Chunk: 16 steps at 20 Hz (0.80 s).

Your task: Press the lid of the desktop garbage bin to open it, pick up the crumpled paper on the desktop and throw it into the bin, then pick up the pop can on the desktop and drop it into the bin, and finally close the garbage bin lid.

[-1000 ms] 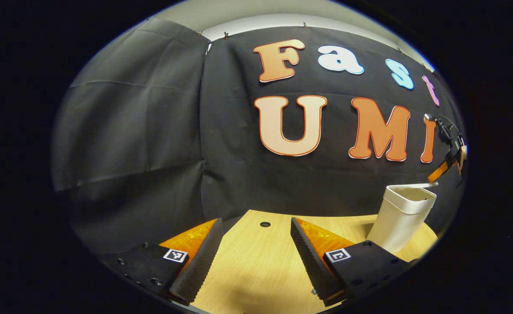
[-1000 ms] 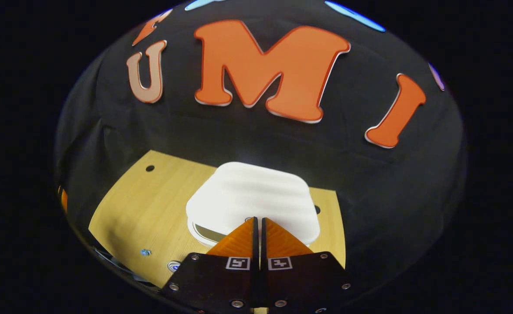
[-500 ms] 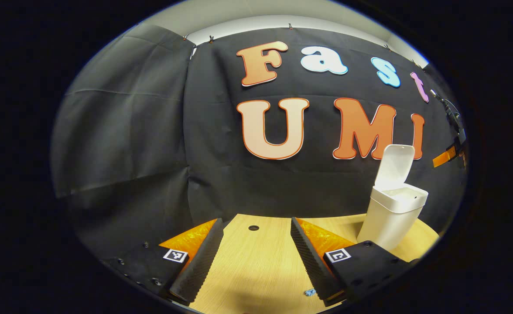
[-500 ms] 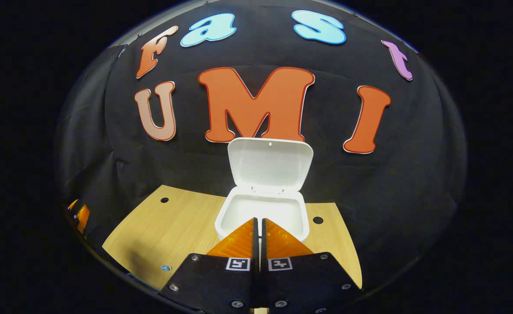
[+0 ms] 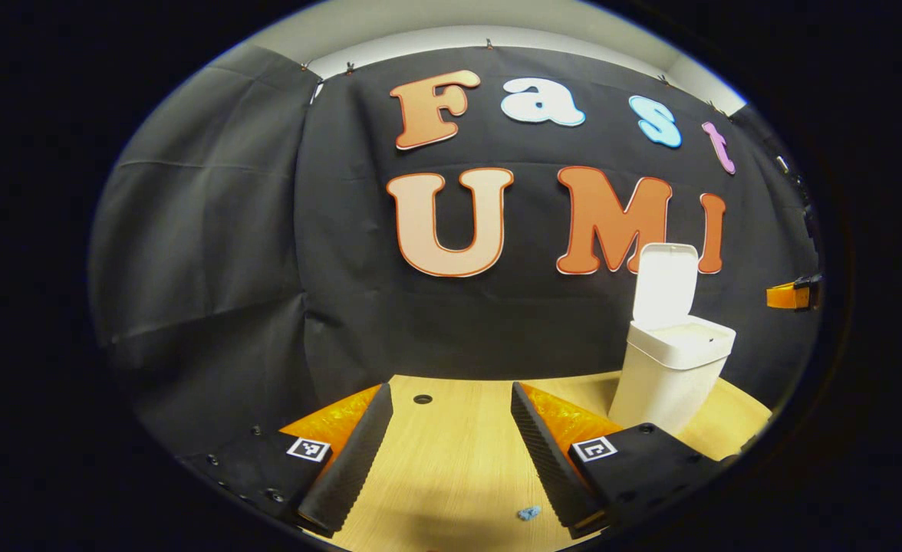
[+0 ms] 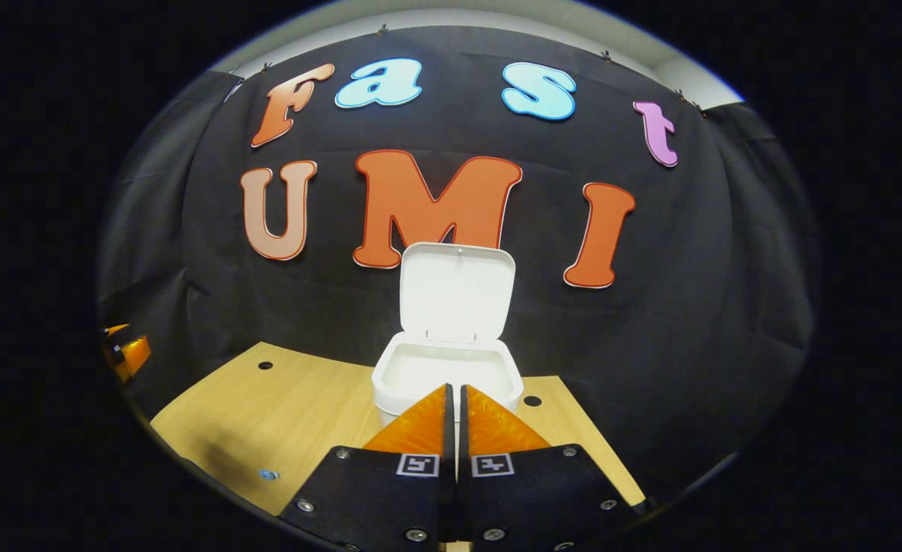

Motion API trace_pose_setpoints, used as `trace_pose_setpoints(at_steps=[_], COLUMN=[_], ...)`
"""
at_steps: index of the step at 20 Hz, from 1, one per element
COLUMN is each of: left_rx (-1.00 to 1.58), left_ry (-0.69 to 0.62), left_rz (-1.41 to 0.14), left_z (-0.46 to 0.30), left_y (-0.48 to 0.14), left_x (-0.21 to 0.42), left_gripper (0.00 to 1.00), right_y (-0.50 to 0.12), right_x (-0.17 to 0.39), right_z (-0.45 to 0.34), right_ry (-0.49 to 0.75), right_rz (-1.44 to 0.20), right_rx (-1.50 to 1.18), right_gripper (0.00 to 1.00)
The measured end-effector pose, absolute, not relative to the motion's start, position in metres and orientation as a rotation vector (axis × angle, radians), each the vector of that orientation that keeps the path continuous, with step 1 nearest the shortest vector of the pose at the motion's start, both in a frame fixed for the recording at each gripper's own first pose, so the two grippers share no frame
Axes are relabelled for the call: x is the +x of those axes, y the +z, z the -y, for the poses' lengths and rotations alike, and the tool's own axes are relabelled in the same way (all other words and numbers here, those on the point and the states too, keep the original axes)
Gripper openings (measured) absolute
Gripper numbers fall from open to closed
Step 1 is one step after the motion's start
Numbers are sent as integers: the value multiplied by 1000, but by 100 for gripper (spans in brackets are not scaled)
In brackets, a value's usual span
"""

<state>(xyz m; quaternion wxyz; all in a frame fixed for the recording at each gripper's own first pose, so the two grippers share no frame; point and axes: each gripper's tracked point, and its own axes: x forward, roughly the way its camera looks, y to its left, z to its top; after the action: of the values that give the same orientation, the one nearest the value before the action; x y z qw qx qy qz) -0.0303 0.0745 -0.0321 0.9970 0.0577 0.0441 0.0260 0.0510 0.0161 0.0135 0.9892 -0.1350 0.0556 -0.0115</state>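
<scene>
Tabletop [image 6: 290, 399]: bin [image 6: 449, 376] (lid [image 6: 457, 291] up) beyond right tool [image 6: 455, 399].

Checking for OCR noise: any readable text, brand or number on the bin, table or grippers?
Bin and its open lid: none, plain.
Table: none.
Left gripper and right gripper: square coded tags only, with no letters or numbers to read.
</scene>
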Motion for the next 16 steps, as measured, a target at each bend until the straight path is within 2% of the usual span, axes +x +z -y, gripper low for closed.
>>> trace_pose_setpoints(at_steps=[6, 7, 8, 9, 10, 11, 12, 13, 15, 16], left_rx=[104, 105, 106, 107, 107, 106, 105, 102, 102, 102], left_ry=[-15, -22, -29, -35, -41, -48, -56, -66, -85, -97], left_rz=[-140, -153, -165, -180, -195, -209, -226, -243, -276, -288], left_z=[-49, -46, -44, -41, -39, -36, -33, -29, -20, -16], left_y=[-63, -70, -78, -85, -94, -102, -110, -120, -138, -145], left_x=[-26, -27, -27, -27, -27, -27, -26, -25, -25, -24], left_gripper=[99, 99, 99, 99, 99, 99, 99, 99, 99, 99], right_y=[-13, -19, -27, -34, -40, -45, -50, -56, -62, -65], right_x=[35, 33, 32, 30, 30, 30, 30, 31, 31, 30], right_z=[-27, -23, -18, -13, -11, -9, -6, 0, 7, 10], right_ry=[-28, -45, -58, -71, -83, -89, -95, -109, -126, -132], right_rz=[-85, -90, -105, -123, -136, -150, -165, -179, -198, -208], right_rx=[-182, -184, -187, -185, -174, -163, -160, -165, -178, -182], right_gripper=[1, 12, 15, 27, 32, 59, 69, 84, 97, 98])
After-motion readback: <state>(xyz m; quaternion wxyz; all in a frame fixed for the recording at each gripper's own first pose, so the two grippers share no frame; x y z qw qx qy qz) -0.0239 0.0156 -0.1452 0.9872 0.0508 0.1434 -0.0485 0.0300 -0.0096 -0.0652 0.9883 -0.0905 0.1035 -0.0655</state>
